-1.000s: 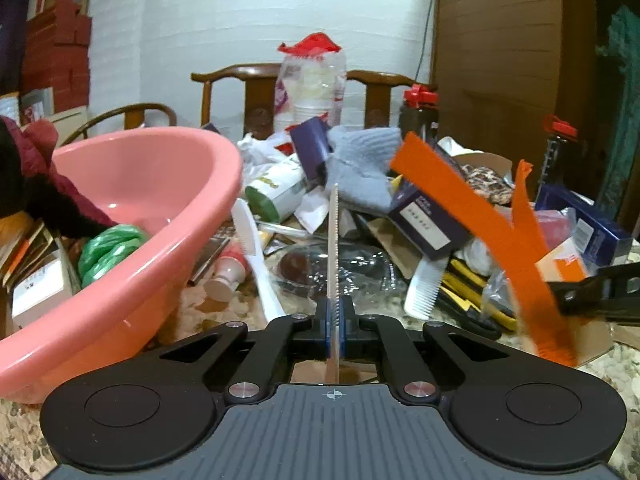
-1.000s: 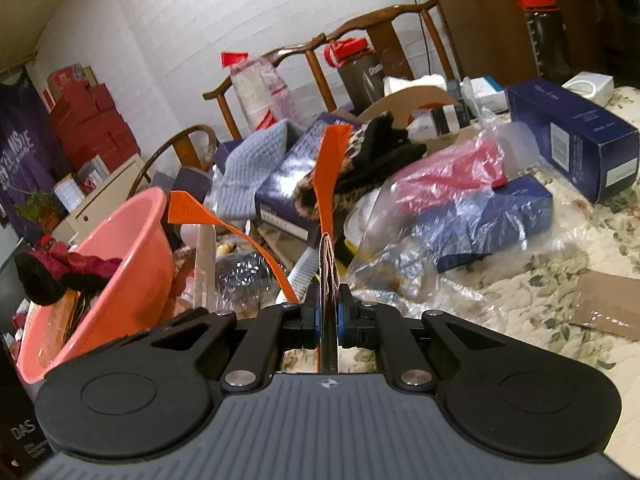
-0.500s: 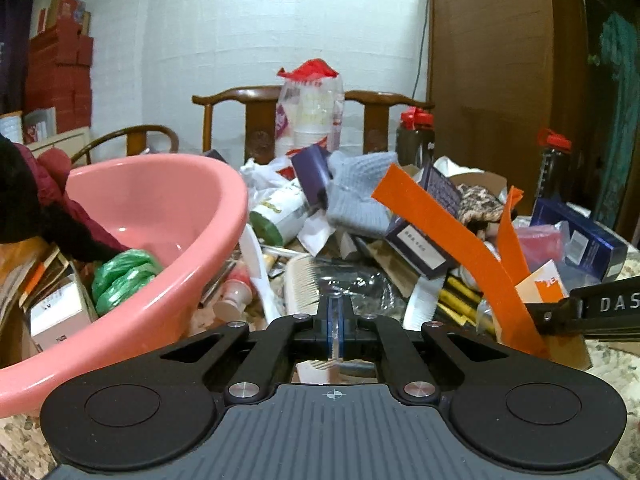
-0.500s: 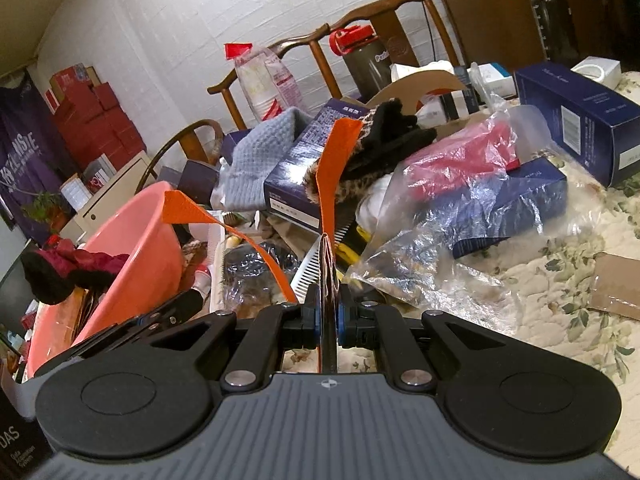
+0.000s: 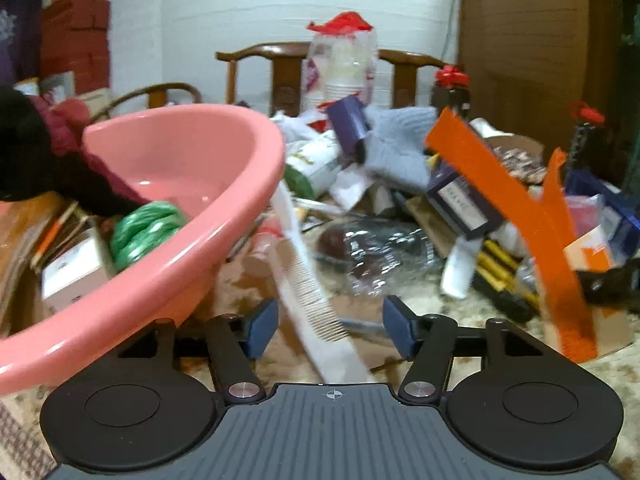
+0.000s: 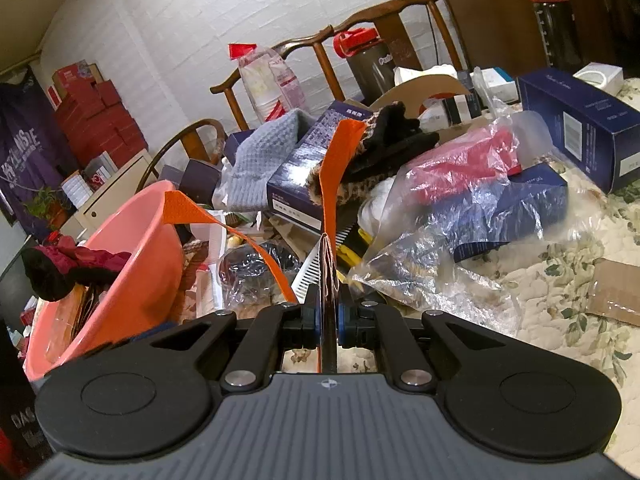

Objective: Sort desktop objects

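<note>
I'm in a home: wooden chairs (image 6: 320, 40) behind a floral-clothed table (image 6: 560, 280), stacked red boxes (image 6: 96, 120) against a whitewashed brick wall (image 6: 180, 20).

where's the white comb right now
In the left wrist view, the white comb lies loose and slanted between the open left hand-held gripper's blue pads, just right of the pink basin.

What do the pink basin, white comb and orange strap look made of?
Pink basin: plastic, probably; smooth glossy wall with highlights, moulded rolled rim.
White comb: looks like rigid plastic; fine even teeth, matte. Blurred, so tentative.
Orange strap: seems woven fabric or webbing; fine textured surface, bends and twists, matte.
</note>
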`<control>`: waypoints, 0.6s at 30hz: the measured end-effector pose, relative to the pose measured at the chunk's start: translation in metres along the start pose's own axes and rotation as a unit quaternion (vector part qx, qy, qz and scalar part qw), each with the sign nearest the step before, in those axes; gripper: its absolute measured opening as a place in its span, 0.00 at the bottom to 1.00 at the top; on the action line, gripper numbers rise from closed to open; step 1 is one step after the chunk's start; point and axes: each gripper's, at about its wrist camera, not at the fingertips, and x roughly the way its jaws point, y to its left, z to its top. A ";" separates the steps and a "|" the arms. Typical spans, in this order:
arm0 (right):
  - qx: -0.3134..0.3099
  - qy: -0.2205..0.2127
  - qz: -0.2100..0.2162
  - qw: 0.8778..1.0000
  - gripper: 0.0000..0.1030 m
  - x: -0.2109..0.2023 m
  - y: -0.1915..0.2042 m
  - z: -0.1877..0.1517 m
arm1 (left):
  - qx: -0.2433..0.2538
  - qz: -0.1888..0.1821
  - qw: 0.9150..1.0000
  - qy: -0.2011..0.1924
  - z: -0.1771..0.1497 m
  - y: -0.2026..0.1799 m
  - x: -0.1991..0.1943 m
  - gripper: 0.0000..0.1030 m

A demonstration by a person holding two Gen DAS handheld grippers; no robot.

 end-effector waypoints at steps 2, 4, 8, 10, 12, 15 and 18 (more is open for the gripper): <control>0.002 0.001 0.006 1.000 0.10 -0.001 0.000 0.000 | -0.003 0.029 1.000 -0.003 -0.001 0.000 0.004 0.70; 0.002 0.002 0.009 1.000 0.10 0.000 0.000 -0.001 | -0.013 0.036 0.999 0.006 -0.001 0.003 0.014 0.70; 0.002 0.003 0.009 1.000 0.10 0.001 0.001 -0.001 | -0.019 0.048 0.999 0.004 0.000 0.002 0.034 0.65; 0.002 0.004 0.007 1.000 0.10 0.002 0.001 -0.001 | -0.017 0.037 0.999 0.013 0.000 0.002 0.039 0.26; 0.000 0.005 0.003 1.000 0.10 0.003 0.001 -0.002 | -0.021 0.029 0.999 0.002 -0.003 0.002 0.031 0.22; -0.008 0.012 0.000 1.000 0.10 0.007 0.004 -0.004 | -0.009 -0.007 1.000 -0.018 -0.007 -0.001 0.014 0.21; -0.018 0.012 0.000 1.000 0.10 0.007 0.008 -0.006 | 0.004 -0.028 0.999 -0.031 -0.010 -0.008 0.000 0.21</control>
